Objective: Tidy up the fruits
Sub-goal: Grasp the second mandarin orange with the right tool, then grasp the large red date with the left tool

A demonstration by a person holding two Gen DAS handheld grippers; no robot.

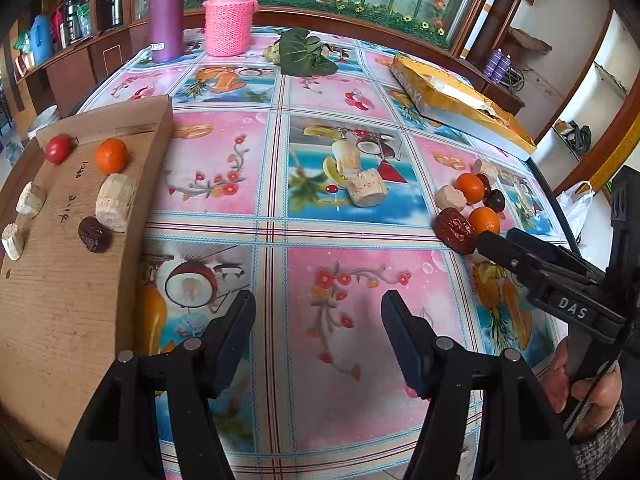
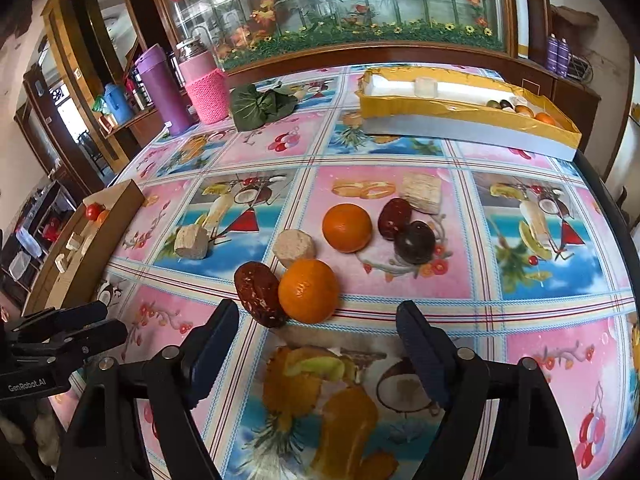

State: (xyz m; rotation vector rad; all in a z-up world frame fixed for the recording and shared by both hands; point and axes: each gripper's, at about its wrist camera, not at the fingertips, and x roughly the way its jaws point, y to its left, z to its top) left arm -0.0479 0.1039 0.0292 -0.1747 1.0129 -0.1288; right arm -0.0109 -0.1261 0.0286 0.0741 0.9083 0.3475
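My right gripper [image 2: 318,316] is open above the tablecloth with nothing between its fingers. Just beyond its tips lie an orange [image 2: 308,291] and a wrinkled red date [image 2: 258,294], touching each other. Farther back are a second orange [image 2: 347,227], a dark plum [image 2: 415,242], another date [image 2: 394,212] and pale chunks [image 2: 294,247]. My left gripper [image 1: 319,308] is open and empty over the table's middle. To its left a cardboard tray [image 1: 60,300] holds a tomato [image 1: 58,149], an orange [image 1: 111,155], a dark date [image 1: 95,234] and pale chunks.
A yellow-rimmed box [image 2: 460,128] with a few fruits stands at the back right. A purple flask [image 1: 166,12], a pink knitted-sleeve flask [image 1: 229,20] and a green leafy bundle [image 1: 304,54] stand along the far edge. One pale chunk [image 1: 367,190] lies alone mid-table.
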